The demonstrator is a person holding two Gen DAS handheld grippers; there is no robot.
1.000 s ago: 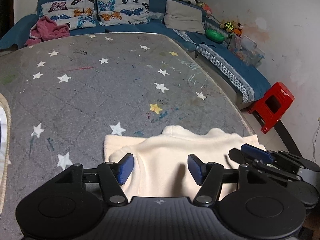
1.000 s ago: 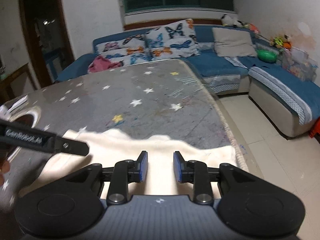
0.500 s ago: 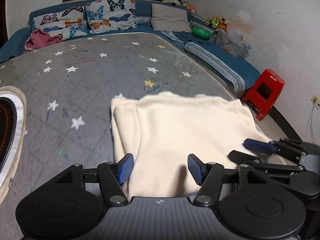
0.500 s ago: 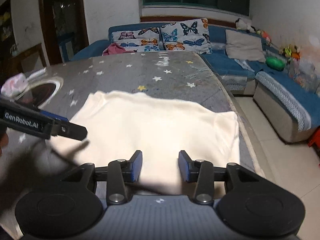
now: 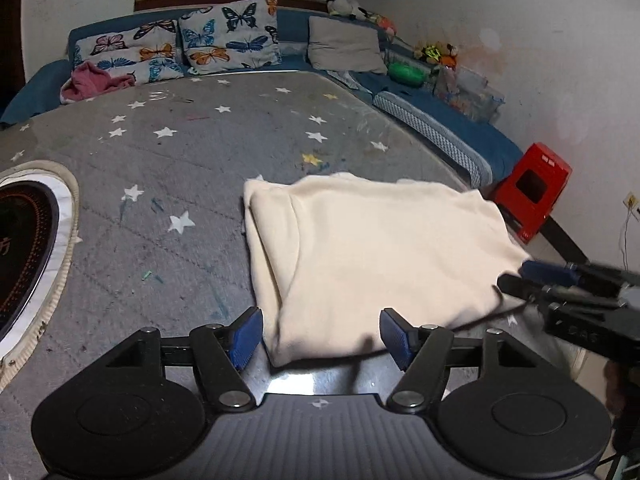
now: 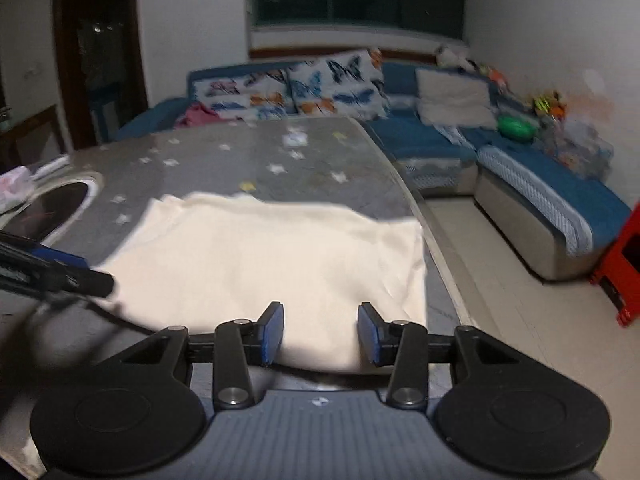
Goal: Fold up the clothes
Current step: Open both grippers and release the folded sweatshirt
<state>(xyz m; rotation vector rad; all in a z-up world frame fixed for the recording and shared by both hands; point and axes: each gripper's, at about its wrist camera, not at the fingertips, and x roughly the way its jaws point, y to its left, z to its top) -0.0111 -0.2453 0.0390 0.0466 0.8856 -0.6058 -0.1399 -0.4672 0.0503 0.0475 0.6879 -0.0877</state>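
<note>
A: Where the star-patterned table (image 5: 168, 168) nears its right edge, is that the cream garment (image 5: 380, 256)?
B: Yes, folded flat. The left gripper (image 5: 322, 334) and right gripper (image 6: 320, 334), 2 spread claws, hold nothing at its near hem.

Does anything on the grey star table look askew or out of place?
Slightly. The folded cream garment lies at the table's near right corner; its near edge looks lifted, casting a shadow. Coloured scribbles mark the tabletop.
</note>
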